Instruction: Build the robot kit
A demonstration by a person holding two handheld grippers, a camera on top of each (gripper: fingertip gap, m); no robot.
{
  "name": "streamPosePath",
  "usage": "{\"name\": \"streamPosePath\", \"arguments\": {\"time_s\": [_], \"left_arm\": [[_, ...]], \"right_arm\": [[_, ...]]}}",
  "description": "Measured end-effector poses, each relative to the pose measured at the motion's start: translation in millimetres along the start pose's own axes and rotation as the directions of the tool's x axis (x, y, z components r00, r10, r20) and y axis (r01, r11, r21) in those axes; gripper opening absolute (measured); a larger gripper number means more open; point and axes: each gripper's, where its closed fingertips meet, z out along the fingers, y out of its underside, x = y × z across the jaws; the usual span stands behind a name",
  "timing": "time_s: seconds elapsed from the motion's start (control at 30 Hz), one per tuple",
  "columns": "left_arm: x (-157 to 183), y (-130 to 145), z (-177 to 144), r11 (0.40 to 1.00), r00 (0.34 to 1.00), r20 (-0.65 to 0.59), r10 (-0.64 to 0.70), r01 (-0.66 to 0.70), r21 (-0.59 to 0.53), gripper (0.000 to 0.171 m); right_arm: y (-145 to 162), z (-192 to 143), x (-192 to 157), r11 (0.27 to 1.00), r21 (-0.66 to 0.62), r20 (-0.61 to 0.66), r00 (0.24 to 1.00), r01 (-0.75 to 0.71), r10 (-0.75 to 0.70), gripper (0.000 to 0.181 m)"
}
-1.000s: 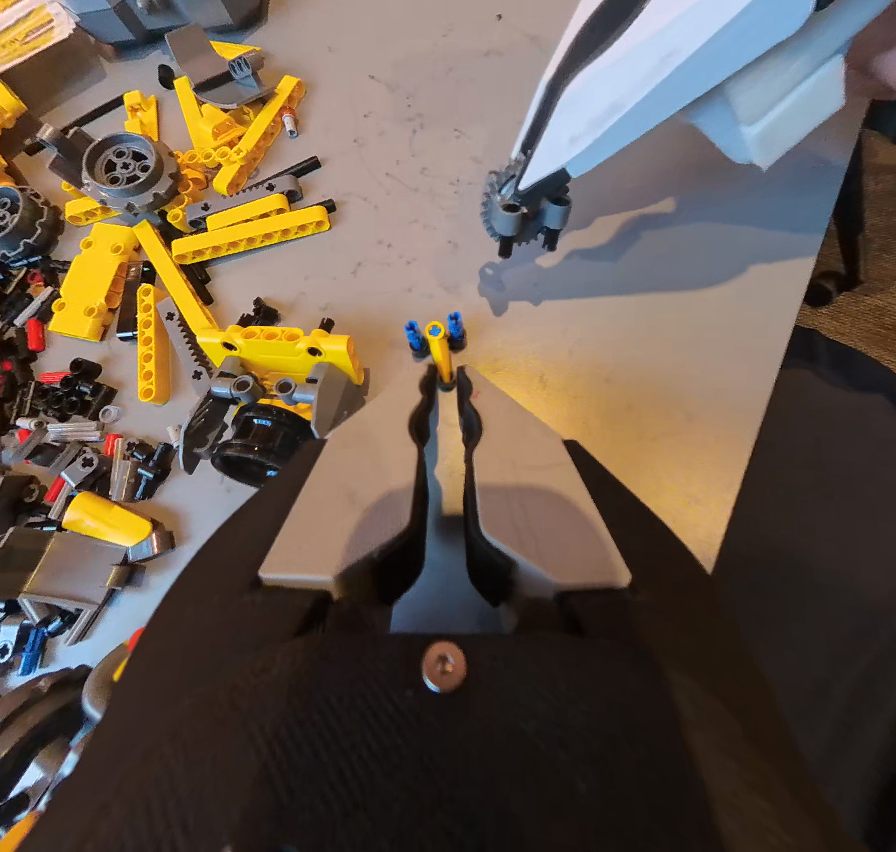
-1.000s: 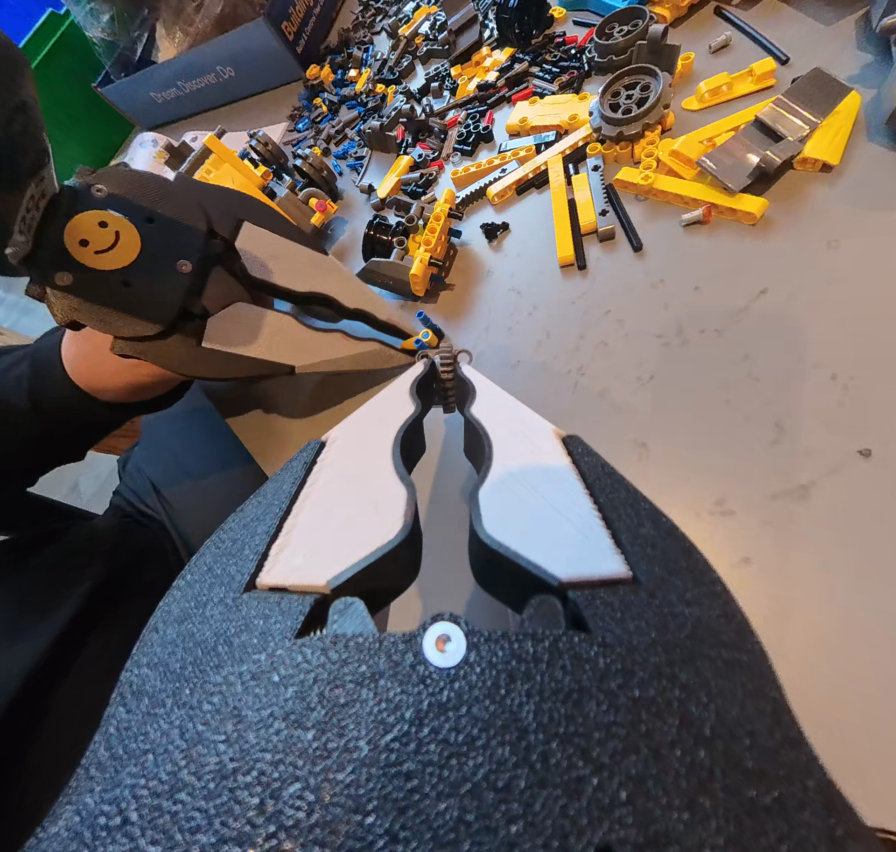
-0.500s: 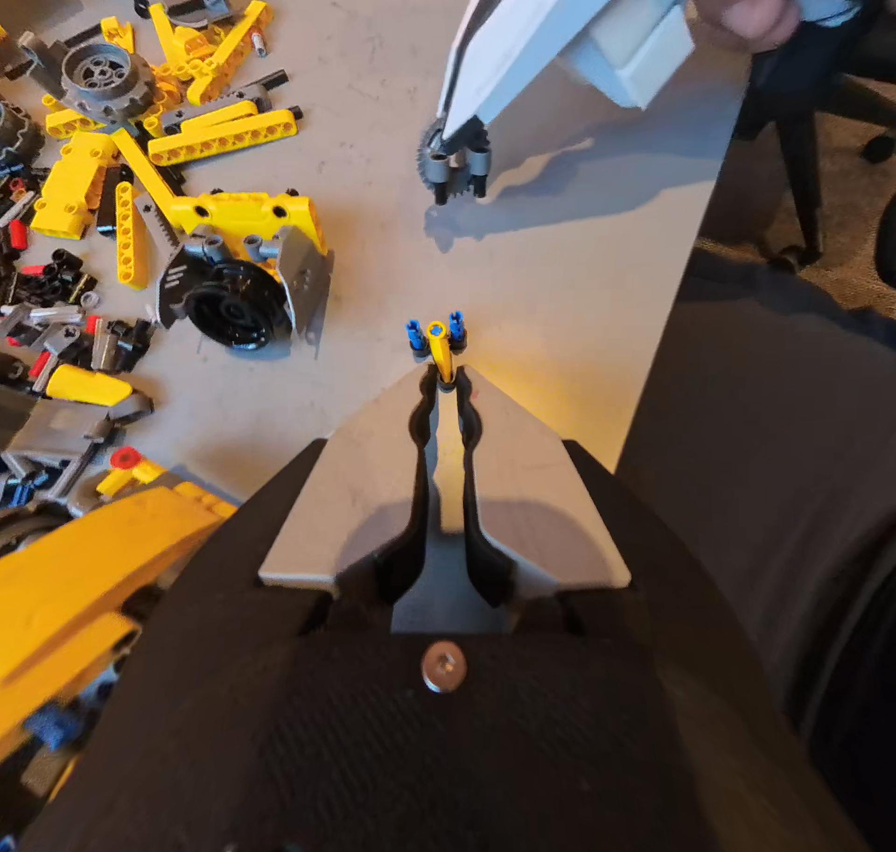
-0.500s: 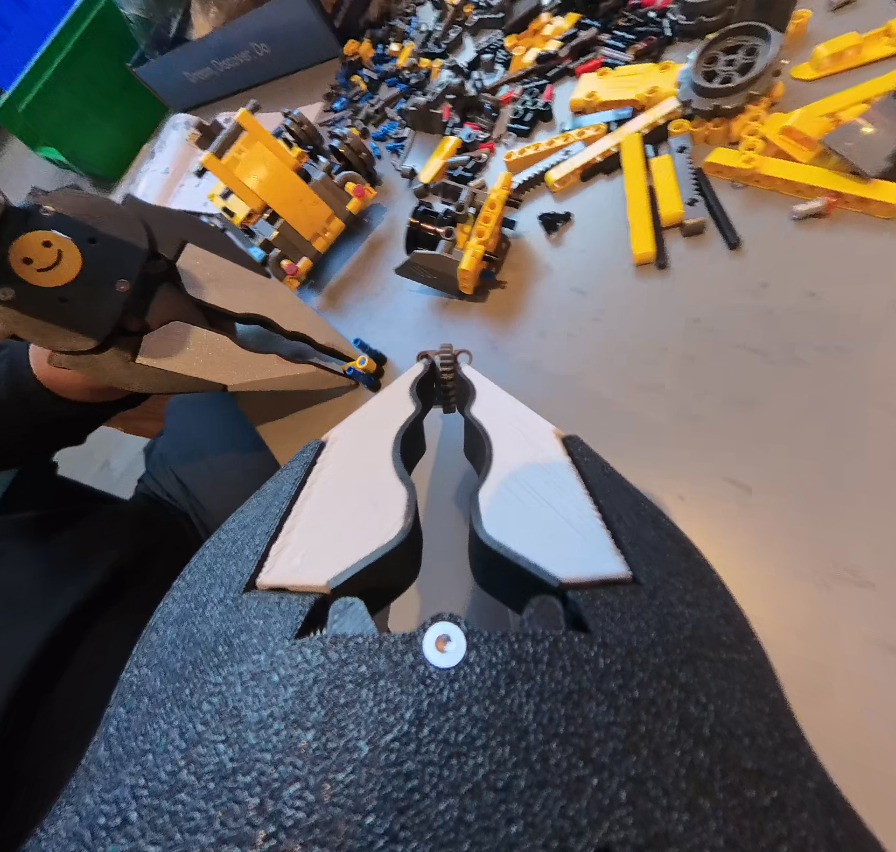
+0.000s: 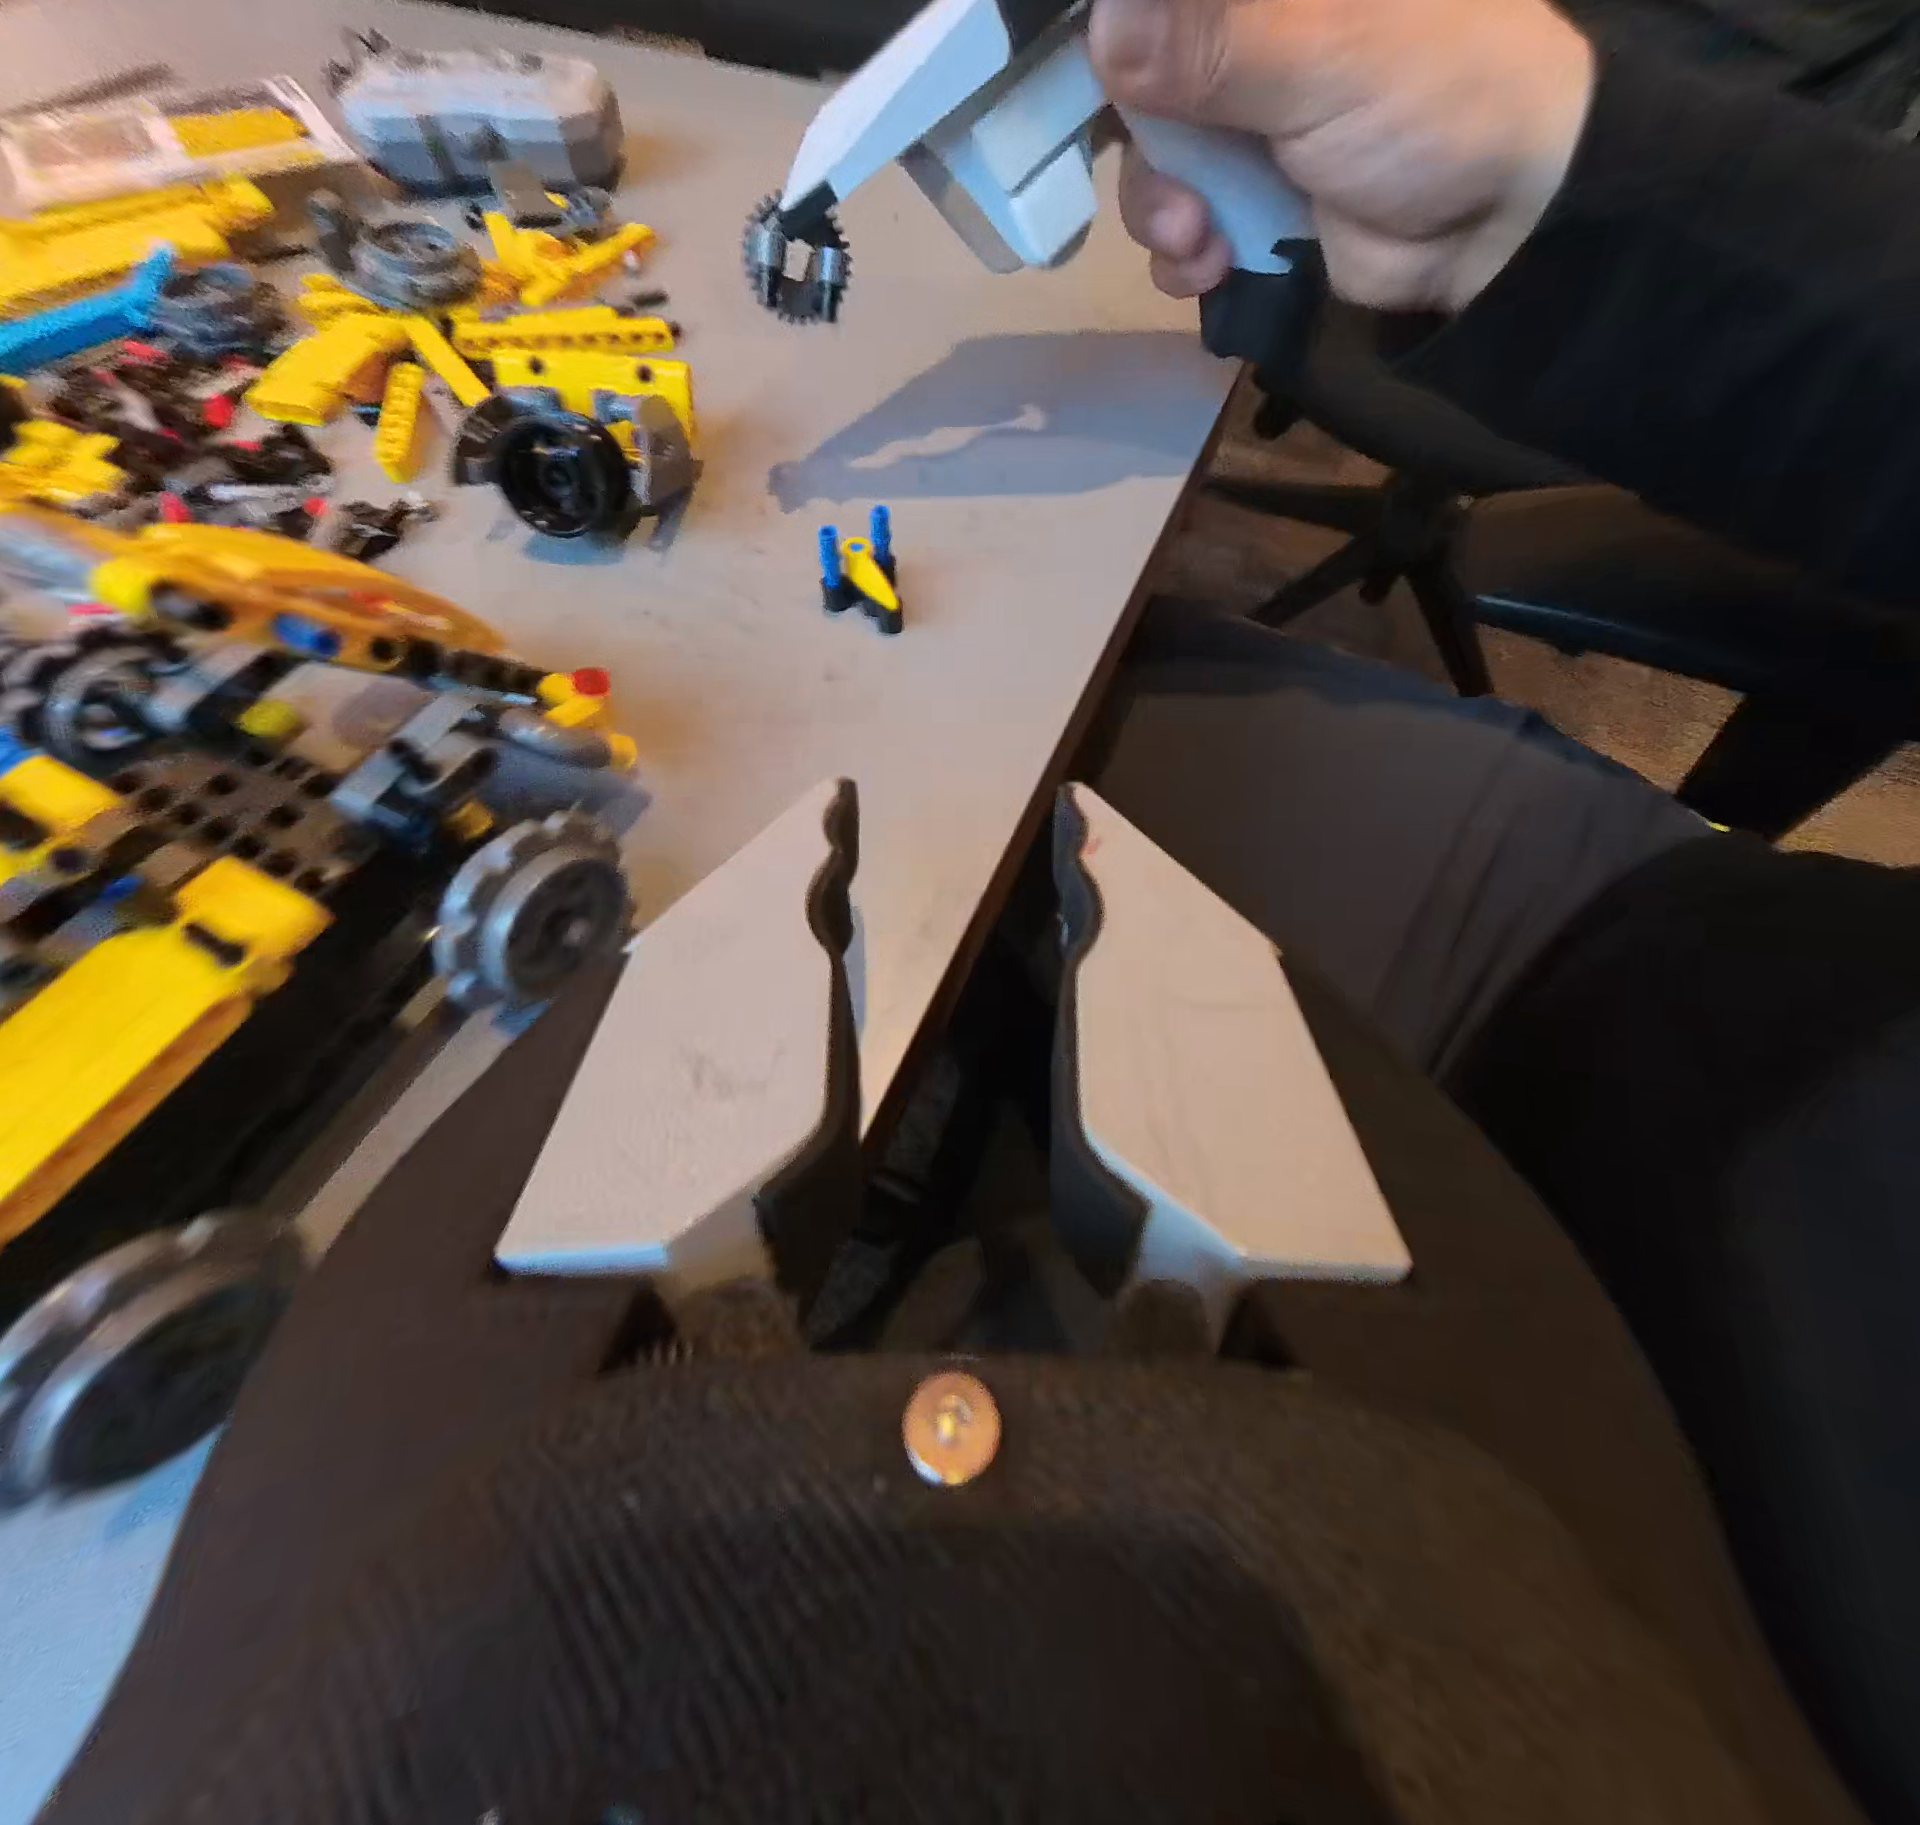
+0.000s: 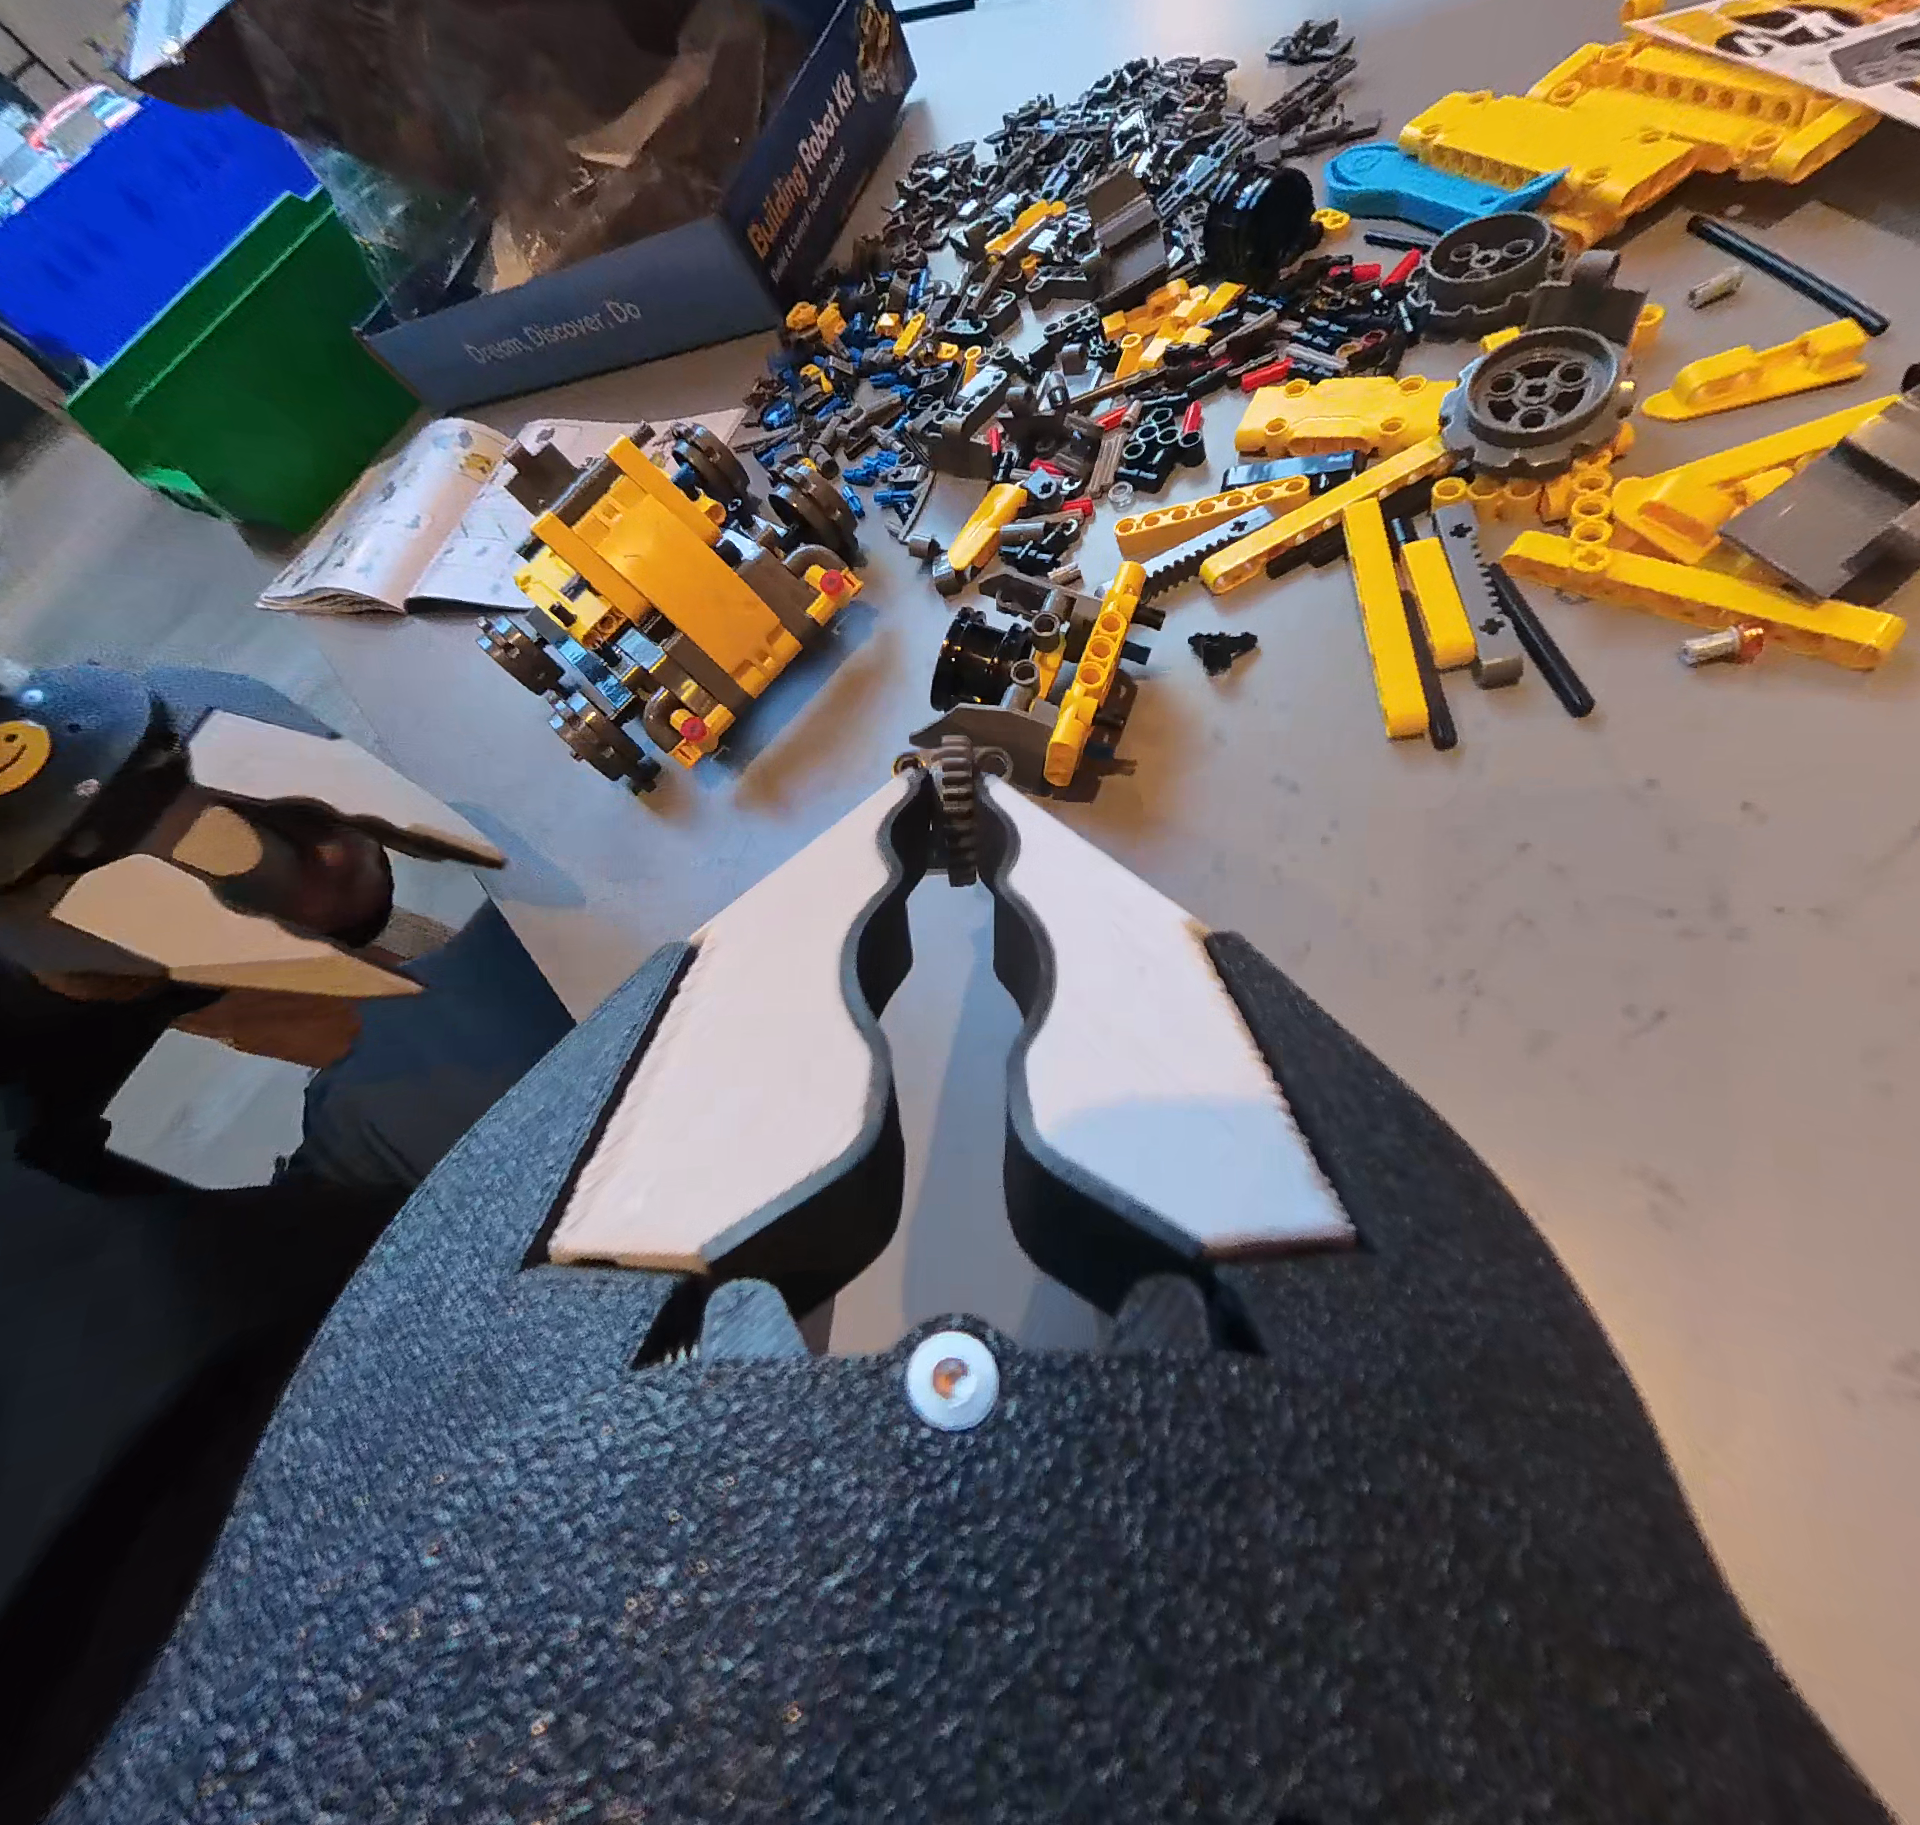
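Observation:
My left gripper (image 5: 956,809) is open and empty, over the table's near edge (image 5: 1091,736). A small yellow piece with two blue pins (image 5: 860,580) lies on the table ahead of it, untouched. My right gripper (image 6: 954,819) is shut on a dark grey gear assembly (image 6: 954,788) and holds it above the table. In the left wrist view the right gripper (image 5: 805,217) shows at the top with the gear (image 5: 795,258), held by a hand (image 5: 1340,102). The left gripper (image 6: 457,918) shows at the left of the right wrist view, jaws apart.
A part-built yellow vehicle (image 6: 665,591) stands left of centre beside an open booklet (image 6: 416,528). A wheel sub-assembly (image 6: 1039,663) lies ahead. A wide pile of yellow, black and grey pieces (image 6: 1195,373) fills the back. A dark box (image 6: 623,269) and a green bin (image 6: 239,373) stand far left. Left tips to right tips: about 15 centimeters.
My left gripper let go of the yellow piece with blue pins, opened, and drew back to the table edge. The right gripper kept the gear and moved up and away.

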Motion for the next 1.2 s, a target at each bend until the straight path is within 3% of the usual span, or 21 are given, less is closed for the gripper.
{"name": "streamPosePath", "arguments": {"time_s": [0.2,0.37,0.57,1.2], "left_arm": [[-15.0,-7.7,-20.3,0.996,0.999,-0.021,-0.034,0.036,0.080,0.040],[-2.9,6.9,-11.7,0.996,0.992,-0.103,-0.076,0.080,0.041,0.042],[-5.1,13.8,-3.7,0.997,0.992,-0.098,-0.073,0.075,0.015,0.042],[-9.9,14.3,-1.5,0.998,0.995,-0.087,-0.046,0.049,0.032,0.039]], "right_arm": [[-10.2,13.0,-9.9,0.998,0.031,0.014,0.998,0.054,-0.054,0.007],[-26.4,14.8,-24.4,0.985,0.095,0.014,0.989,0.144,-0.146,0.007],[-27.6,13.6,-27.2,0.970,0.116,-0.008,0.976,0.216,-0.216,0.007],[-11.0,14.4,-16.6,0.984,0.110,0.025,0.990,0.138,-0.141,0.007]]}}
